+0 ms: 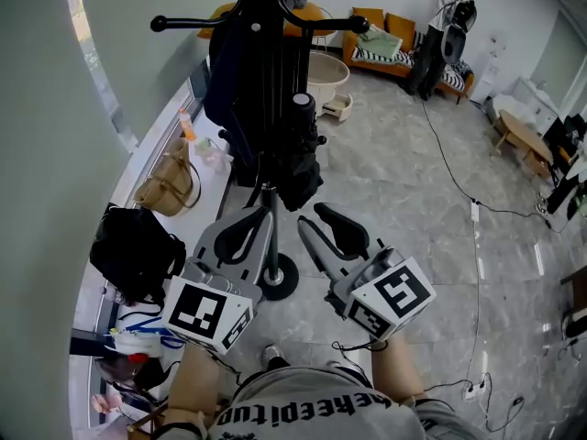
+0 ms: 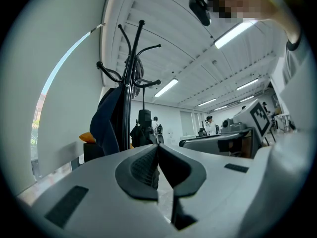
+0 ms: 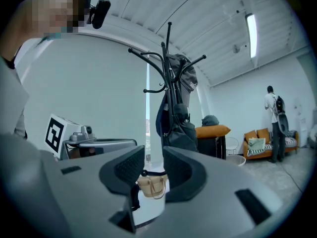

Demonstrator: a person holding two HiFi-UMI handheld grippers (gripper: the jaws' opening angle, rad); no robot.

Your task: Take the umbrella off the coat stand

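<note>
The black coat stand (image 1: 271, 246) rises straight ahead of me, its round base (image 1: 278, 279) on the floor between my two grippers. A folded black umbrella (image 1: 301, 154) hangs on its right side beside a dark jacket (image 1: 229, 71). The left gripper view shows the stand (image 2: 130, 83) and umbrella (image 2: 143, 130) a short way ahead; the right gripper view shows the stand (image 3: 168, 63) and umbrella (image 3: 181, 128) too. My left gripper (image 1: 252, 218) (image 2: 157, 155) is shut and empty. My right gripper (image 1: 316, 216) (image 3: 154, 165) is open with nothing between its pads. Neither touches the umbrella.
A beige handbag (image 1: 165, 186) (image 3: 151, 185) and a black bag (image 1: 136, 250) sit on the ledge at left. A grey cap (image 3: 185, 73) hangs on the stand. A round tub (image 1: 326, 76), an orange sofa (image 1: 404, 39) and a standing person (image 1: 440, 26) are behind; a cable (image 1: 449, 168) crosses the floor.
</note>
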